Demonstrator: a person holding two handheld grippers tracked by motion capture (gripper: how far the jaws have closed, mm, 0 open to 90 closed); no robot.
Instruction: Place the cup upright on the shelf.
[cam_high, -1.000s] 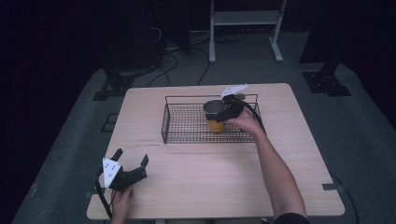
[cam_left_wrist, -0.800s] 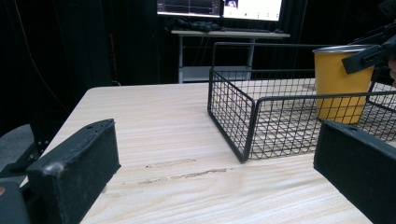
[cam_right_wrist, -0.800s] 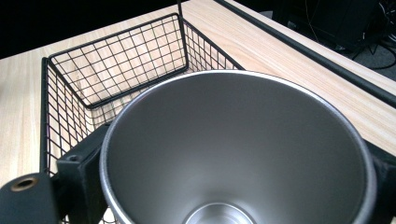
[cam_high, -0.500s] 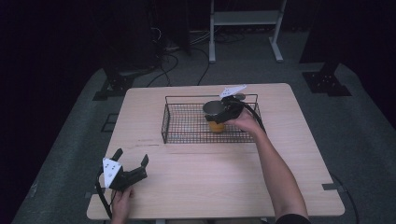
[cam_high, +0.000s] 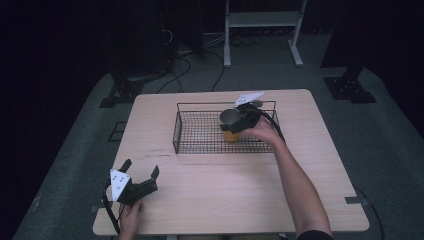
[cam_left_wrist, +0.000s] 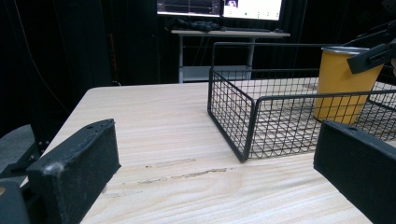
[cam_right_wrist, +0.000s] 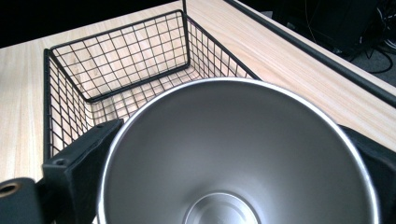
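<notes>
A yellow cup (cam_high: 230, 134) with a steel inside (cam_right_wrist: 233, 163) stands upright in the right half of a black wire basket (cam_high: 200, 149). My right gripper (cam_high: 231, 122) is shut on the cup, one jaw on each side just below the rim, with a finger (cam_right_wrist: 77, 172) pressed against the cup wall. In the left gripper view the cup (cam_left_wrist: 340, 88) sits low in the basket (cam_left_wrist: 233, 116); I cannot tell whether it touches the floor. My left gripper (cam_high: 141, 168) rests at the table's front left, open with nothing in it (cam_left_wrist: 217, 172), facing the basket.
The wooden table (cam_high: 225, 190) has bare room in front of the basket and to its left. The basket's left half (cam_right_wrist: 116, 70) holds nothing. Behind the table stand a white metal frame (cam_high: 262, 20) and cables on the floor.
</notes>
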